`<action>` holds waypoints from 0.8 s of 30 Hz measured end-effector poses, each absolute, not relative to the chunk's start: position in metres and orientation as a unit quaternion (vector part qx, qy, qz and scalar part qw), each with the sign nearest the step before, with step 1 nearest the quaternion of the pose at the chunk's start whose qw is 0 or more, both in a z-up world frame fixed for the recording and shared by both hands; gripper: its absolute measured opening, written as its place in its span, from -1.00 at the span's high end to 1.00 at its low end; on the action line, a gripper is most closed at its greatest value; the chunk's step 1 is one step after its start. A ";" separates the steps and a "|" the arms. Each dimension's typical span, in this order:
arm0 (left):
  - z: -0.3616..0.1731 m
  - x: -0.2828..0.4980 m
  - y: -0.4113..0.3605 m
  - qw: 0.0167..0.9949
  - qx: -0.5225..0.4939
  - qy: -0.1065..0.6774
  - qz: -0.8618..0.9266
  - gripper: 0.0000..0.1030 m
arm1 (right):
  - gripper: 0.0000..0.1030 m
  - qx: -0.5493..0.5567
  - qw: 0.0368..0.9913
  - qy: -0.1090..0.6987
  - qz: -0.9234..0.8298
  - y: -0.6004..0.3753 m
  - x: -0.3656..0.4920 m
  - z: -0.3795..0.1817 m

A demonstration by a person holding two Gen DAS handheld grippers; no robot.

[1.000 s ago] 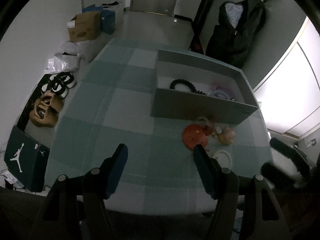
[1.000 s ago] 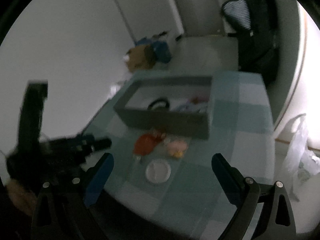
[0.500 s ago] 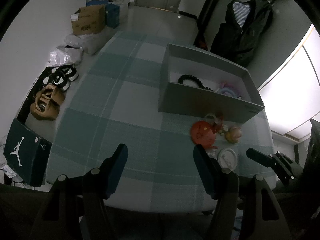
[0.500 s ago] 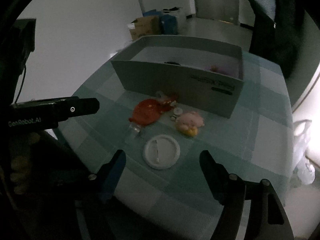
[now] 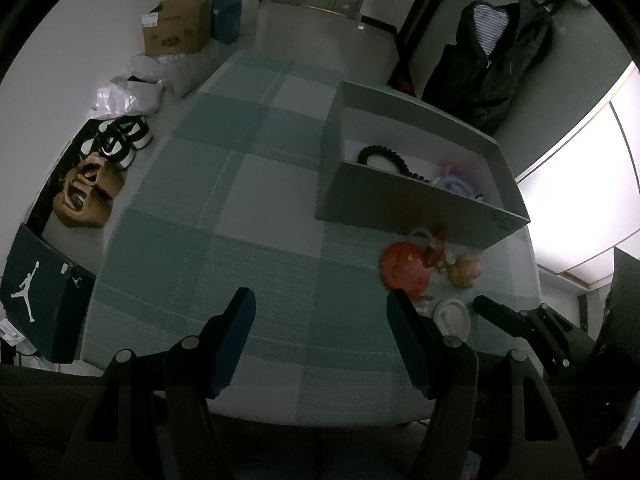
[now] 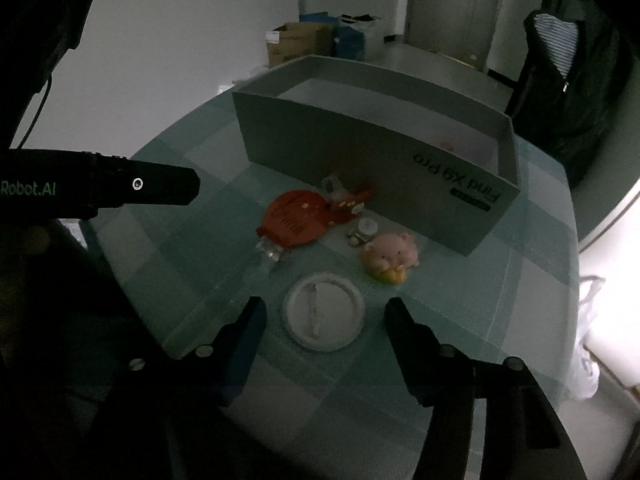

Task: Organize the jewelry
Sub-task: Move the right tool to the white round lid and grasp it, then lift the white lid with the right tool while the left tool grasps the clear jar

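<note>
A grey open box (image 5: pixel 416 208) (image 6: pixel 360 152) stands on the checked tablecloth (image 5: pixel 248 200); it holds a black bead bracelet (image 5: pixel 384 158) and pale pastel rings (image 5: pixel 456 184). In front of the box lie a red round badge (image 6: pixel 294 218) (image 5: pixel 404 268), a red charm (image 6: pixel 348 202), small beads (image 6: pixel 362 232), a pink pig toy (image 6: pixel 390 256) (image 5: pixel 464 272) and a white round badge (image 6: pixel 324 316) (image 5: pixel 452 316). My right gripper (image 6: pixel 326 312) is open, its fingers either side of the white badge, a little above it. My left gripper (image 5: pixel 320 304) is open and empty over the table's near edge.
On the floor to the left are shoes (image 5: pixel 120 140), a brown bag (image 5: pixel 86 192), a dark shoe box (image 5: pixel 36 292) and cardboard boxes (image 5: pixel 176 32). A dark jacket (image 5: pixel 496 60) hangs behind the table. The left gripper's body (image 6: pixel 100 188) juts in at the right wrist view's left.
My right gripper has swung in and come down toward the white round badge, its fingers closing in from wide to a narrower gap. My left gripper has stayed open and drifted little.
</note>
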State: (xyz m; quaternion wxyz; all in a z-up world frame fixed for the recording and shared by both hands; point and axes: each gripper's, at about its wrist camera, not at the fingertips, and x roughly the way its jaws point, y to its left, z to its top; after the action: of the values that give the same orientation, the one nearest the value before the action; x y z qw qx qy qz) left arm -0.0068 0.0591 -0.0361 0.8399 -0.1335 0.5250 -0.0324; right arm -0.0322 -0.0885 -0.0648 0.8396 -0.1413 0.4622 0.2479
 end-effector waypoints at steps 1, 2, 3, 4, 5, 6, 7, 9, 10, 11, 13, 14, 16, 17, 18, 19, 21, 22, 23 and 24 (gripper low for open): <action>-0.036 -0.007 0.059 0.840 -0.134 0.524 -0.033 -0.24 | -0.12 -0.142 0.840 0.462 0.247 -0.089 -0.032 -0.065; -0.035 -0.007 0.060 0.840 -0.136 0.524 -0.035 -0.24 | -0.10 -0.141 0.840 0.462 0.246 -0.089 -0.032 -0.065; -0.036 -0.007 0.060 0.839 -0.139 0.524 -0.038 -0.24 | 0.01 -0.142 0.841 0.462 0.245 -0.089 -0.032 -0.066; -0.036 -0.007 0.061 0.837 -0.145 0.525 -0.041 -0.24 | 0.10 -0.144 0.841 0.461 0.245 -0.089 -0.031 -0.066; -0.036 -0.006 0.061 0.837 -0.148 0.525 -0.042 -0.24 | 0.19 -0.144 0.842 0.460 0.244 -0.090 -0.031 -0.065; -0.036 -0.006 0.061 0.837 -0.148 0.525 -0.041 -0.24 | 0.19 -0.143 0.841 0.462 0.243 -0.090 -0.030 -0.066; -0.037 -0.005 0.061 0.836 -0.148 0.526 -0.041 -0.24 | 0.19 -0.140 0.841 0.463 0.243 -0.089 -0.030 -0.067; -0.038 -0.004 0.060 0.834 -0.150 0.529 -0.044 -0.24 | 0.19 -0.139 0.840 0.464 0.243 -0.088 -0.031 -0.066; -0.039 -0.004 0.060 0.833 -0.151 0.531 -0.047 -0.24 | 0.19 -0.138 0.840 0.465 0.244 -0.088 -0.031 -0.065; -0.039 -0.004 0.058 0.832 -0.150 0.531 -0.050 -0.24 | 0.20 -0.130 0.839 0.468 0.244 -0.089 -0.031 -0.064; -0.039 -0.003 0.057 0.833 -0.145 0.531 -0.055 -0.24 | 0.20 -0.115 0.839 0.473 0.245 -0.092 -0.029 -0.063; -0.039 -0.003 0.056 0.833 -0.142 0.531 -0.058 -0.24 | 0.20 -0.102 0.840 0.475 0.243 -0.096 -0.027 -0.062; -0.040 -0.004 0.054 0.832 -0.140 0.533 -0.062 -0.24 | 0.20 -0.083 0.842 0.477 0.240 -0.103 -0.026 -0.059; -0.042 -0.004 0.053 0.830 -0.140 0.536 -0.066 -0.24 | 0.20 -0.070 0.843 0.477 0.238 -0.107 -0.025 -0.057; -0.042 -0.004 0.053 0.829 -0.140 0.538 -0.069 -0.24 | 0.20 -0.056 0.844 0.478 0.236 -0.112 -0.025 -0.054; -0.043 -0.004 0.052 0.827 -0.141 0.539 -0.073 -0.23 | 0.20 -0.045 0.846 0.477 0.234 -0.116 -0.024 -0.052; -0.043 -0.005 0.049 0.825 -0.146 0.539 -0.088 -0.23 | 0.20 -0.020 0.851 0.472 0.228 -0.126 -0.023 -0.046; -0.043 -0.005 0.047 0.824 -0.146 0.538 -0.095 -0.23 | 0.20 -0.010 0.854 0.469 0.226 -0.129 -0.025 -0.044; -0.042 -0.005 0.043 0.824 -0.145 0.537 -0.105 -0.23 | 0.20 0.000 0.857 0.466 0.222 -0.133 -0.025 -0.041; -0.042 -0.005 0.040 0.825 -0.141 0.536 -0.111 -0.23 | 0.20 0.005 0.863 0.461 0.209 -0.137 -0.025 -0.039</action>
State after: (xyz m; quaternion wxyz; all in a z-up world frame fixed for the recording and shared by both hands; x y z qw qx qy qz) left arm -0.0054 0.0396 -0.0416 0.8246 -0.1412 0.5364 -0.1112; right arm -0.0247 -0.1372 -0.0386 0.8626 0.0054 0.4606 0.2091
